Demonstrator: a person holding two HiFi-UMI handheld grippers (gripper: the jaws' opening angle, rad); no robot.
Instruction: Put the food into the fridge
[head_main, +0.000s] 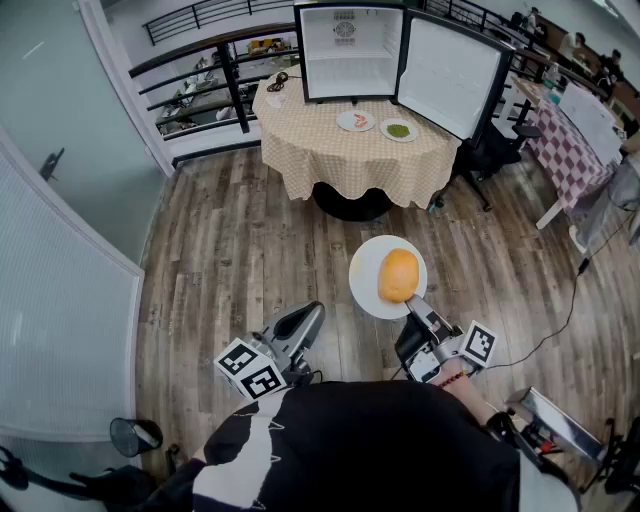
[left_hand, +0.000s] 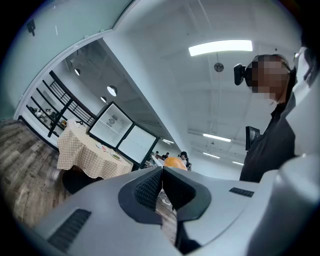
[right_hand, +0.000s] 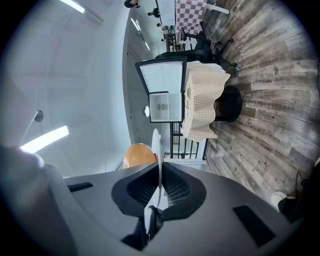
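A white plate (head_main: 370, 268) carries an orange round bun (head_main: 398, 275) and hangs over the wooden floor. My right gripper (head_main: 412, 303) is shut on the plate's near rim. In the right gripper view the plate (right_hand: 157, 142) stands edge-on between the pads, with the bun (right_hand: 138, 154) to its left. My left gripper (head_main: 312, 312) is lower left of the plate, shut, with nothing in it (left_hand: 162, 172). Ahead, a small fridge (head_main: 350, 50) stands open on a round table with a checked cloth (head_main: 330, 160). Its inside looks bare.
Two small plates of food (head_main: 355, 121) (head_main: 399, 130) lie on the table in front of the fridge, whose door (head_main: 450, 72) swings out to the right. A black railing (head_main: 200, 80) runs behind. A checked table (head_main: 570, 150) and a floor cable (head_main: 570, 310) are at the right.
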